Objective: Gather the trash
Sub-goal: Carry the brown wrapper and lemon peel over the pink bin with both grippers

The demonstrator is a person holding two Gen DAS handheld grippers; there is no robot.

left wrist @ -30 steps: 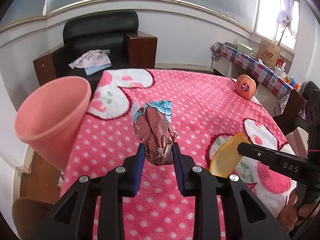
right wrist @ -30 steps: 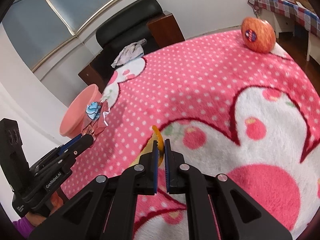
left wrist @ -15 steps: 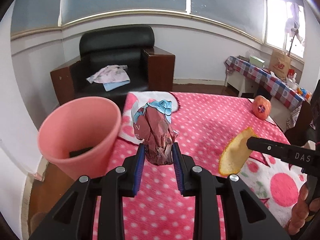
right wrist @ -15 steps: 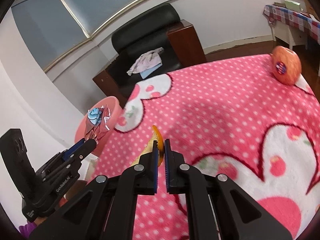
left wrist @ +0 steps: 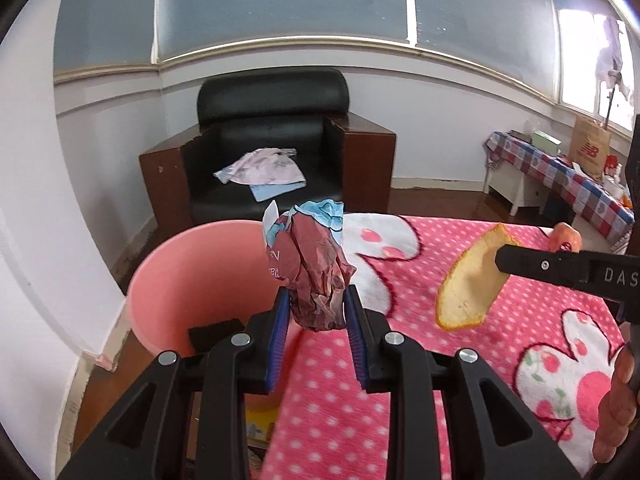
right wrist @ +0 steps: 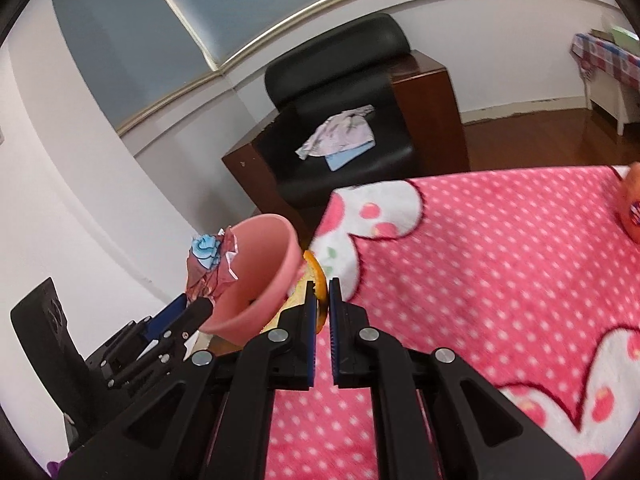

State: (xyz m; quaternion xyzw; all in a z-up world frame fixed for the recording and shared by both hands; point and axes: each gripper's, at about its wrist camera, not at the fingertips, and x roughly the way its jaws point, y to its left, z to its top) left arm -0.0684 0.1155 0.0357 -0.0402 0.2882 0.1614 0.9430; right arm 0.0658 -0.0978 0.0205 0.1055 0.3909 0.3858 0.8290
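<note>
Both grippers nearing bin (left wrist: 192, 280) since a second ago — left gripper (left wrist: 316, 312) clamping wrapper (left wrist: 316, 276), right gripper (right wrist: 321, 304) pinching peel (right wrist: 314, 276); drop probably next.

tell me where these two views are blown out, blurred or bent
Left wrist view: the window at upper right is blown out, and the wall rail bows from fisheye distortion. Right wrist view: the pink blanket is smeared by motion blur, the pink bin soft-edged; dark vignette in all corners.

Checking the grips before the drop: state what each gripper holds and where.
Left gripper: crumpled wrapper, pinched at its lower end. Right gripper: orange peel, clamped by one edge.
</note>
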